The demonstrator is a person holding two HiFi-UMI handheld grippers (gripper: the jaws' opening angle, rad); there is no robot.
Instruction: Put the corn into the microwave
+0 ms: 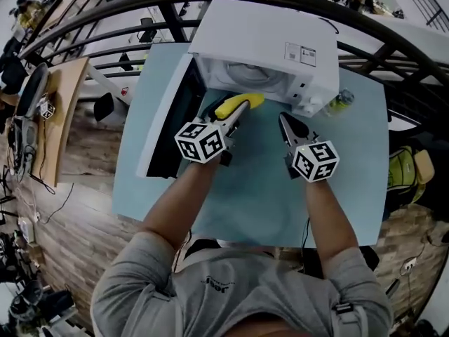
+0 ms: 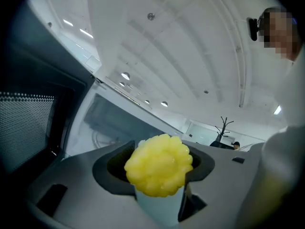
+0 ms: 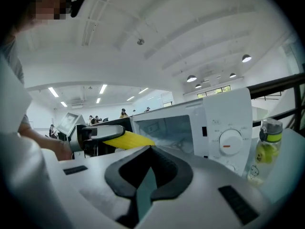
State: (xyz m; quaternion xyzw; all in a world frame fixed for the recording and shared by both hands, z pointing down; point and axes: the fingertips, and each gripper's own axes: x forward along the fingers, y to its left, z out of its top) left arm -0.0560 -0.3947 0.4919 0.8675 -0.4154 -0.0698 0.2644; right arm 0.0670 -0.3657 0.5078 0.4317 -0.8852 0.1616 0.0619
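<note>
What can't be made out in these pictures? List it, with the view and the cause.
- The microwave: in the head view its own top covers most of the inside.
- The corn: the left gripper view shows only its end; in the head view the left gripper covers its rear.
- The bottle: in the head view it is partly behind the microwave's corner.
- The dial: in the right gripper view its markings are too small to read.

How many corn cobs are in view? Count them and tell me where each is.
1. The corn is gripped in the left tool, held at the mouth of the open microwave. The cavity shows only partly, so another inside cannot be ruled out.
</note>
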